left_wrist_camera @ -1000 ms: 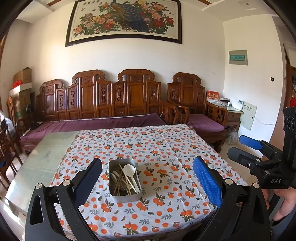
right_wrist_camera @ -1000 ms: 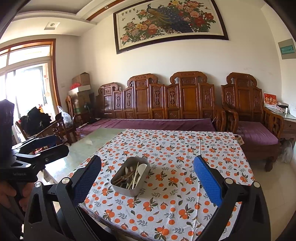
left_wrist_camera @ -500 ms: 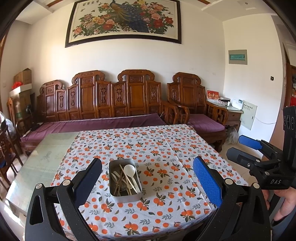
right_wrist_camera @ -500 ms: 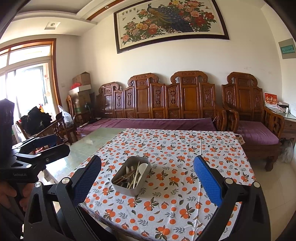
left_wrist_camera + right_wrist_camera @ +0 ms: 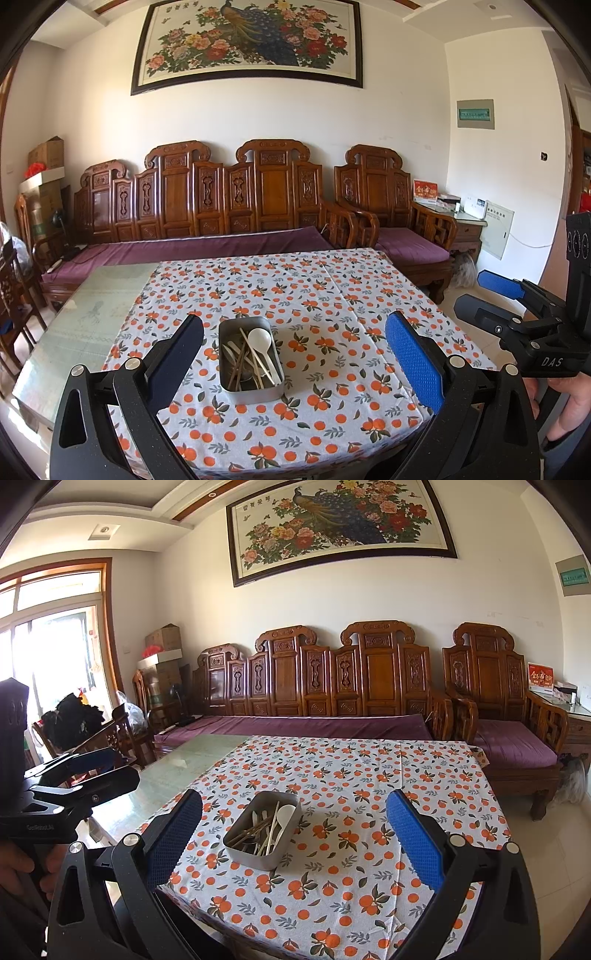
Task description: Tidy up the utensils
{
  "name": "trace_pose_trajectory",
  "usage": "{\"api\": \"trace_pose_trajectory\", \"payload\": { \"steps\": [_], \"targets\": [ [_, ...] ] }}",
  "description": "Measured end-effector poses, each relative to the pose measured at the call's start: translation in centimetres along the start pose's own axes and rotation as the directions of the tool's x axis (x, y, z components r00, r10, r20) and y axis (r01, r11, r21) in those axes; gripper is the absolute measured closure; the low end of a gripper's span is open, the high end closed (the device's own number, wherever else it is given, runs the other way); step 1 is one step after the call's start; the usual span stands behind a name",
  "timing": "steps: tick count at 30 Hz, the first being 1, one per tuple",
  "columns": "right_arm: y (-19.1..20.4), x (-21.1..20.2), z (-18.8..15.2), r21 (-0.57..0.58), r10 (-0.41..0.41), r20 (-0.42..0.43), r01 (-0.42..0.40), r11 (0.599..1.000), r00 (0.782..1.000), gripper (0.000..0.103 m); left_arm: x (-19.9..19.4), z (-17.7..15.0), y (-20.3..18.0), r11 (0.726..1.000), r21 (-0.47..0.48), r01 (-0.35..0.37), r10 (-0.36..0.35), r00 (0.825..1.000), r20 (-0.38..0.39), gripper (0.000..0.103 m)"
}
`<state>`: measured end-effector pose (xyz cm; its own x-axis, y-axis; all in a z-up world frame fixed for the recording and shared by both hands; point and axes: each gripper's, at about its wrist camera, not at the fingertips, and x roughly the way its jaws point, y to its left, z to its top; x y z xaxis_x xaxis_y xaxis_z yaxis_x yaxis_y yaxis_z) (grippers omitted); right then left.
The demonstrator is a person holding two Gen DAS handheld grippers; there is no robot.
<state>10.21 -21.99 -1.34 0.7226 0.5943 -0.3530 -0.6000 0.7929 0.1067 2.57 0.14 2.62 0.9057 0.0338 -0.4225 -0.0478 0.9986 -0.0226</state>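
Two grippers, left gripper (image 5: 293, 354) and right gripper (image 5: 293, 834), hold jaws spread above the orange-print tablecloth (image 5: 332, 295) facing a carved sofa (image 5: 221, 206).

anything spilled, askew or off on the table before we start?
Nothing spilled or damaged. The utensils, white spoon included, lie jumbled and crossed in the metal tin, unsorted. The floral tablecloth covers only part of the table, leaving its glass top bare on one side.

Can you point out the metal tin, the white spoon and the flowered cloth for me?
metal tin (image 5: 258, 392), left wrist view, near wall.
white spoon (image 5: 259, 339), left wrist view, bowl.
flowered cloth (image 5: 424, 775), right wrist view, bare part.
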Motion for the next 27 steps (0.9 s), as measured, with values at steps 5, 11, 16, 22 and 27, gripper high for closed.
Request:
{"api": "trace_pose_trajectory", "payload": {
  "steps": [5,11,16,22,27],
  "targets": [
    [-0.05,0.01,0.09,0.001,0.000,0.000,0.000,1.000,1.000,0.003,-0.01,0.00,0.00,1.000,0.000,-0.001,0.001,1.000,0.000,0.008],
    [-0.07,0.01,0.05,0.001,0.000,0.001,0.000,1.000,1.000,0.003,-0.01,0.07,0.02,1.000,0.001,-0.001,0.001,1.000,0.000,0.008],
    [-0.09,0.01,0.10,0.002,0.000,0.000,0.000,1.000,1.000,0.003,-0.03,0.04,0.02,1.000,0.000,-0.002,0.002,1.000,0.001,0.008],
    [-0.11,0.00,0.07,0.003,0.001,0.000,-0.001,1.000,1.000,0.003,-0.13,0.21,0.00,1.000,0.001,-0.005,0.005,1.000,0.001,0.008],
    [-0.12,0.01,0.10,0.003,-0.001,0.001,0.001,1.000,1.000,0.003,-0.27,0.21,-0.11,1.000,0.001,-0.010,0.010,1.000,0.003,0.008]
  ]
}}
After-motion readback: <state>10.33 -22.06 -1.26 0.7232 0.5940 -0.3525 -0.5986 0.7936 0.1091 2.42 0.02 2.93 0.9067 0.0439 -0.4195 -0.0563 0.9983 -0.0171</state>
